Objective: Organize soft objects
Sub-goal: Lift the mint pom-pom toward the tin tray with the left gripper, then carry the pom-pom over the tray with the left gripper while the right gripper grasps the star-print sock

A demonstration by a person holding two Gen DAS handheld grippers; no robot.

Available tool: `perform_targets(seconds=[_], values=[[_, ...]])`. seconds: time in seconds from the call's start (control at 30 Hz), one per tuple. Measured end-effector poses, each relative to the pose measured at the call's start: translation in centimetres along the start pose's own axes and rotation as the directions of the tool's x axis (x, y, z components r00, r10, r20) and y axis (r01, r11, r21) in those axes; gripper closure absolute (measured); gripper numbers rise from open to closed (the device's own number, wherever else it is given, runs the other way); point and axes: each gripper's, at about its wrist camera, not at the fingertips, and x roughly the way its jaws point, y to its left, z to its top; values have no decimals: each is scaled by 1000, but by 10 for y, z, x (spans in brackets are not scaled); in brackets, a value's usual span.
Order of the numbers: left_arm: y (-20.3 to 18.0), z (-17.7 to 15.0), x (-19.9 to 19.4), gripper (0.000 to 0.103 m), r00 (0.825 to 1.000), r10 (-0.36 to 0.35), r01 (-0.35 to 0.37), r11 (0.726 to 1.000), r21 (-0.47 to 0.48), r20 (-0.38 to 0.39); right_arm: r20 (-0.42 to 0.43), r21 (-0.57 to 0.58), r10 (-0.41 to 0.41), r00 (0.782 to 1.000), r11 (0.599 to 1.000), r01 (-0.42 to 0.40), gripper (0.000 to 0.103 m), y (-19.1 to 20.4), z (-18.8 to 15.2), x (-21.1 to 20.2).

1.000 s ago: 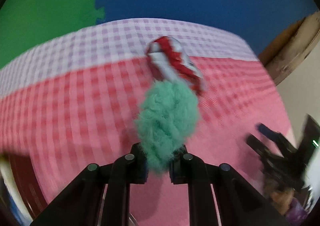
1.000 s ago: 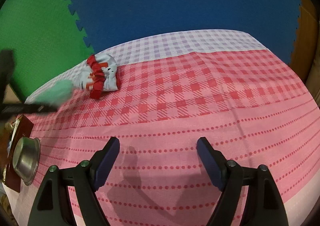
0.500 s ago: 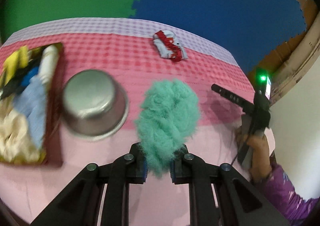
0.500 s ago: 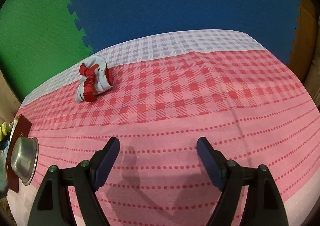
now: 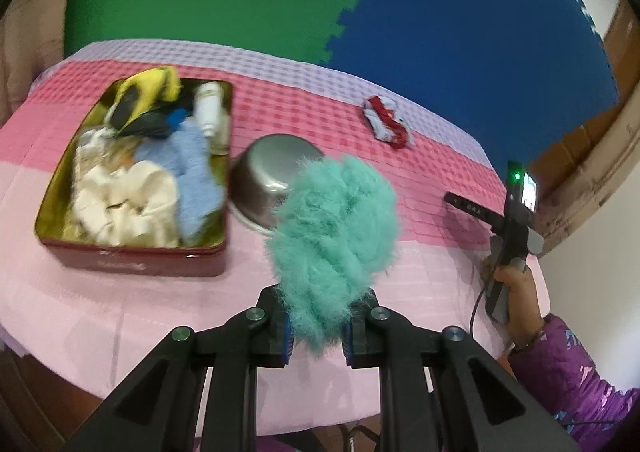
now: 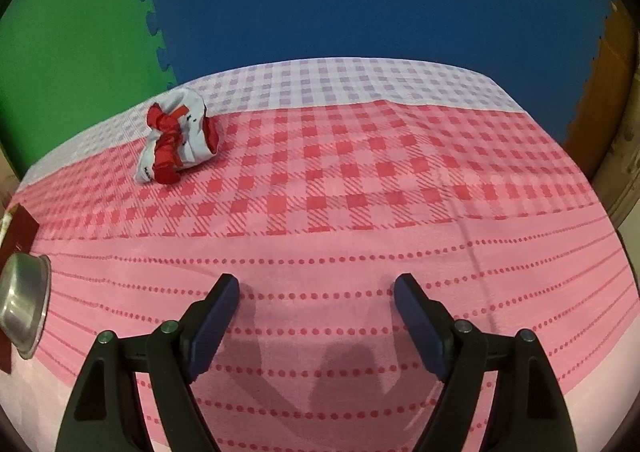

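Left gripper [image 5: 318, 326] swung over, gripping teal pompom [image 5: 336, 228]

left gripper [image 5: 318, 326] with teal fluff [image 5: 334, 238]: swung from red-white cloth [image 5: 386, 123] toward bowl [image 5: 270, 176] and tin [image 5: 132, 256] | right view: left gripper gone from left edge | cloth reshaped

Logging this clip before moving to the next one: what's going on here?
A person is tidying soft things on a table with a gripper in each hand. The left gripper is shut on a fluffy teal sock, held up near the red tin already filled with soft items, beside a steel bowl. The right gripper is open and holds nothing. A red and white cloth bundle lies out on the checked tablecloth.
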Motion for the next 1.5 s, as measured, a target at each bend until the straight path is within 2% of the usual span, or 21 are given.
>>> perform_targets(seconds=[0.17,0.47,0.53,0.67,0.8,0.93,1.13,1.23,1.3,1.5], values=[[22,-4,-20,87,998,31,-29,999,-42,59,-15,-47,-52,999,998,51,19,8,0,3],[69,-10,-42,87,991,69,-52,988,-148,116,-15,-52,-50,999,997,49,19,9,1,2],[74,-8,-45,87,988,75,-53,986,-161,133,-13,-54,-38,999,998,37,19,9,1,0],[80,-7,-46,87,984,96,-71,984,-161,152,-4,-58,61,998,996,-61,19,20,6,-10],[82,-7,-46,87,982,105,-80,984,-160,157,-8,-152,133,991,979,-132,19,55,34,-8],[86,-5,-45,86,981,106,-79,983,-165,161,-2,-195,173,985,966,-170,19,80,70,3],[92,0,-40,86,979,119,-90,980,-179,163,-65,-236,142,988,960,-153,19,106,116,44],[96,2,-39,86,979,125,-94,978,-186,160,-100,-227,115,988,964,-135,19,110,126,63],[98,3,-37,86,979,128,-97,977,-191,158,-132,-199,128,983,968,-152,19,111,132,77],[106,4,-35,86,980,130,-98,974,-206,149,-185,-188,117,976,971,-152,19,114,132,96]])
